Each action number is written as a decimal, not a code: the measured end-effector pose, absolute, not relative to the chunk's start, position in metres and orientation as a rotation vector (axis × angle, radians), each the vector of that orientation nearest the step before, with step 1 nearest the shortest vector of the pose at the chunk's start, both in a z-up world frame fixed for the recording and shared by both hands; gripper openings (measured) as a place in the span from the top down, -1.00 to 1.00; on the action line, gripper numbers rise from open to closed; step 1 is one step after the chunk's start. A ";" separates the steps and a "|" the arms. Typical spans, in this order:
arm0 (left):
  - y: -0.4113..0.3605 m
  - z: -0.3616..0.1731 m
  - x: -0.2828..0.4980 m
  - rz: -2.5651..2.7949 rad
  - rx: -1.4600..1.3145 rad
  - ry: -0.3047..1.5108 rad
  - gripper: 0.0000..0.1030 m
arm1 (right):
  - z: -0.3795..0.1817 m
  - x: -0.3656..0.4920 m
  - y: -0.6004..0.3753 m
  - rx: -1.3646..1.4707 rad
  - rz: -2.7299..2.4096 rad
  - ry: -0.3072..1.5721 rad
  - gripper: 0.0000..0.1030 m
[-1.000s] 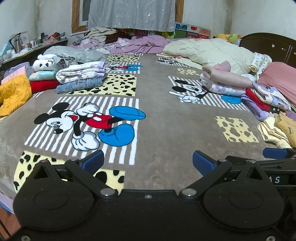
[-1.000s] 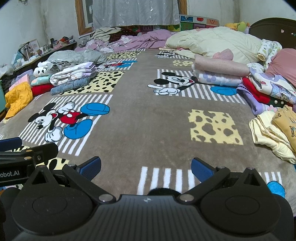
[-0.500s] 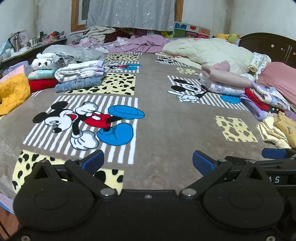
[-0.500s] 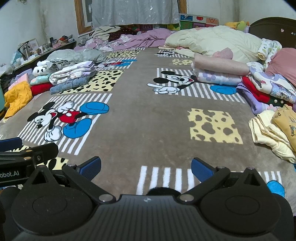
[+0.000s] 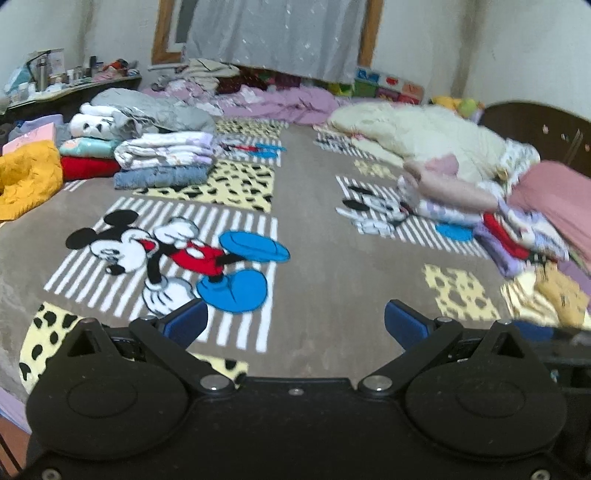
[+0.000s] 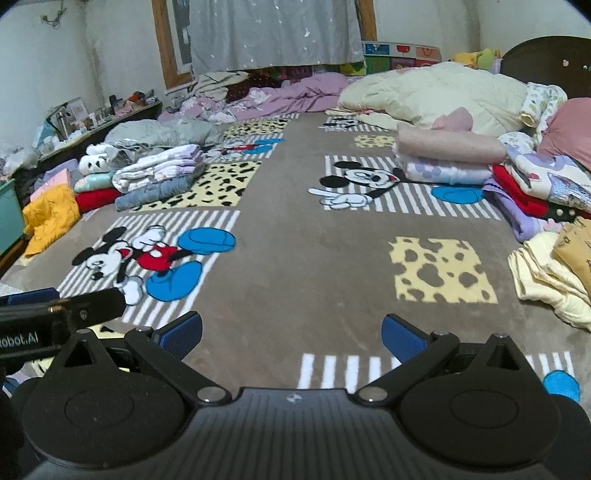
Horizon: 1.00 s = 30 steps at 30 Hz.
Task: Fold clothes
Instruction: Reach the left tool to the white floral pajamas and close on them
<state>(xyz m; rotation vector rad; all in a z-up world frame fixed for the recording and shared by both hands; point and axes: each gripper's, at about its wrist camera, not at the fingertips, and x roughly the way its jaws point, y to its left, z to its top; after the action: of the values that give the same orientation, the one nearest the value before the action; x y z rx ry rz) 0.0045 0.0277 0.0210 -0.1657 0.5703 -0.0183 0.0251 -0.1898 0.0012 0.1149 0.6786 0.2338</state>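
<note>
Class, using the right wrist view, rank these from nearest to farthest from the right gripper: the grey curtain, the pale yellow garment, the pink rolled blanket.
1. pale yellow garment, low at the right edge, nearest the right gripper.
2. pink rolled blanket, mid-bed on the right, atop a folded stack.
3. grey curtain, on the back wall, farthest.

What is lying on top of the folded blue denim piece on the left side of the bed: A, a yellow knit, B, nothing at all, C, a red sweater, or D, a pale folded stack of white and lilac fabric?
D: in the right wrist view a pale white and lilac folded stack rests directly on the blue denim piece.
</note>
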 end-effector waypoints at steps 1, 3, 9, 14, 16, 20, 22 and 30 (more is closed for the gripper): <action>0.033 0.022 0.006 -0.004 -0.175 0.553 -1.00 | 0.001 0.026 -0.190 0.128 0.251 0.677 -0.99; 0.044 0.022 0.009 0.030 -0.195 0.510 -1.00 | 0.000 0.027 -0.189 0.146 0.292 0.673 -0.99; 0.100 0.023 0.033 0.126 -0.281 0.533 -1.00 | 0.000 0.041 -0.181 0.203 0.391 0.638 -1.00; 0.153 0.020 0.050 0.214 -0.299 0.518 -1.00 | -0.002 0.071 -0.172 0.253 0.438 0.567 -1.00; 0.172 0.018 0.059 0.260 -0.274 0.524 -1.00 | -0.004 0.090 -0.163 0.244 0.446 0.586 -1.00; 0.218 0.016 0.078 0.329 -0.275 0.516 -0.99 | -0.012 0.126 -0.142 0.195 0.419 0.624 -1.00; 0.242 0.014 0.091 0.360 -0.287 0.509 -0.99 | -0.016 0.142 -0.130 0.179 0.422 0.630 -1.00; 0.328 0.005 0.152 0.464 -0.350 0.481 -0.85 | -0.047 0.193 -0.062 0.169 0.482 0.582 -1.00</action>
<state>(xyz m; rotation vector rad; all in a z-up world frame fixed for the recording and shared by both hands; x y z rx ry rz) 0.1520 0.3281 0.0048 -0.3500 0.4813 0.4636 0.1932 -0.0624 -0.0469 0.1693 0.5820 0.4823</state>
